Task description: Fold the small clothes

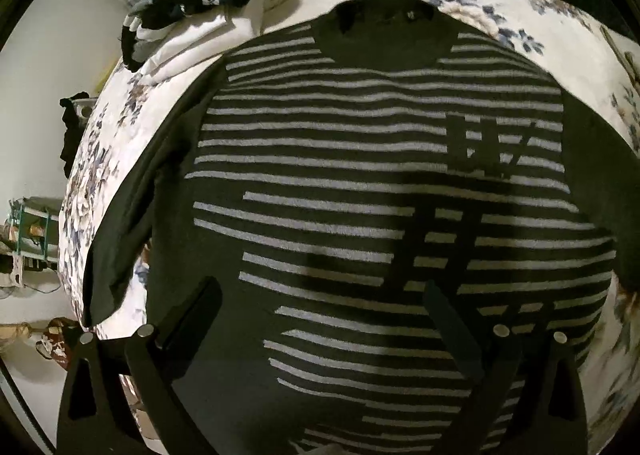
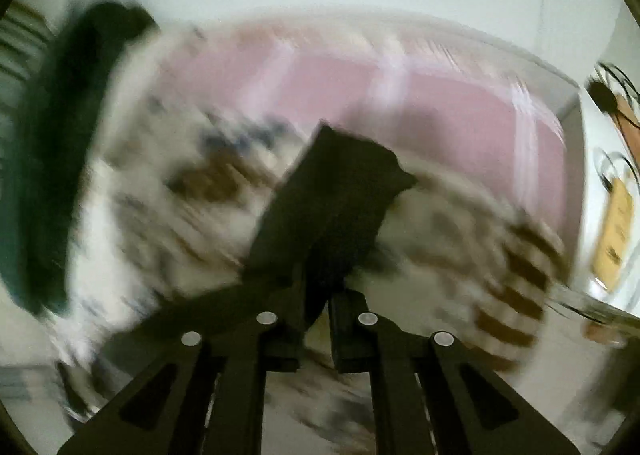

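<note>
right gripper (image 2: 320, 255) is pinched shut on a dark sleeve end (image 2: 340, 183) out at the sweater's side. left gripper (image 1: 320, 303) gapes wide over the striped sweater (image 1: 380, 159), flat on the floral bedspread (image 1: 500, 7) — collar pointing away, so the right's nearer that sleeve.

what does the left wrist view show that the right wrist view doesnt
Only the left wrist view shows the striped sweater spread flat, neck hole away from the camera, a pile of folded clothes beyond it, and the left gripper open above the sweater's lower part.

Only the right wrist view, heavily blurred, shows the right gripper shut on a dark piece of fabric, plus a pink blanket behind.

Both show the floral bedspread underneath.
</note>
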